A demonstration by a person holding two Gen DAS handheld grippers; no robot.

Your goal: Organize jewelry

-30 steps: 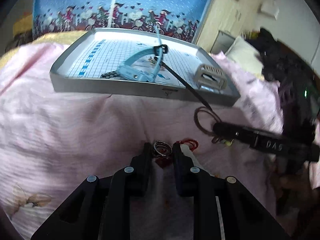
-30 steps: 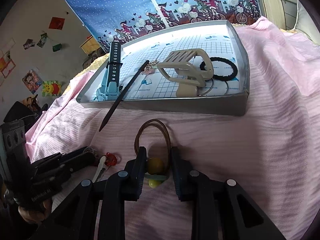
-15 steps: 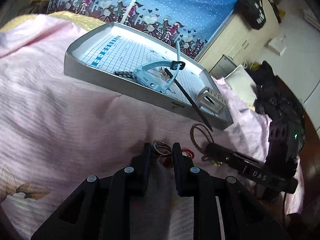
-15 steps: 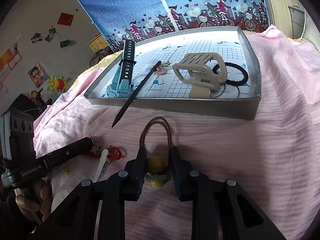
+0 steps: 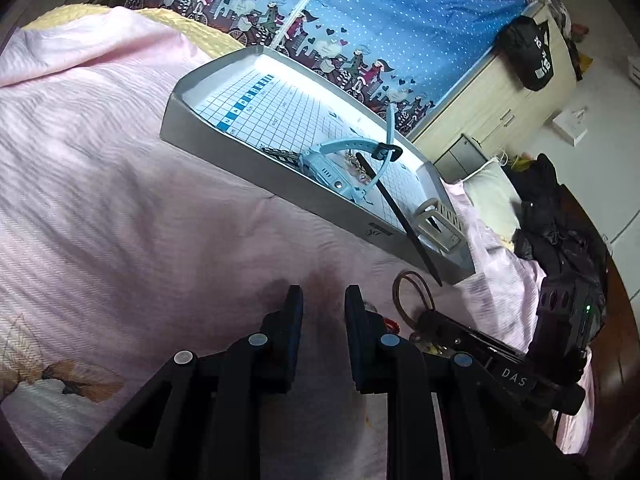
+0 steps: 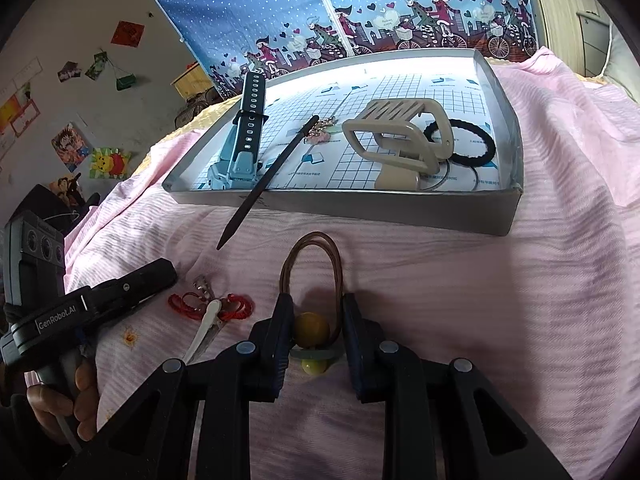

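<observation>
Pink bedspread carrying grey tray, right gripper clamped around brown hair tie with yellow beads just before it, left gripper parted, empty, red cord nearby.

My left gripper: "GenRobot.AI" in white on its black side. My right gripper: "DAS" in pale letters on its body. Black bag: white lettering, unreadable. Tray print too small to read.
</observation>
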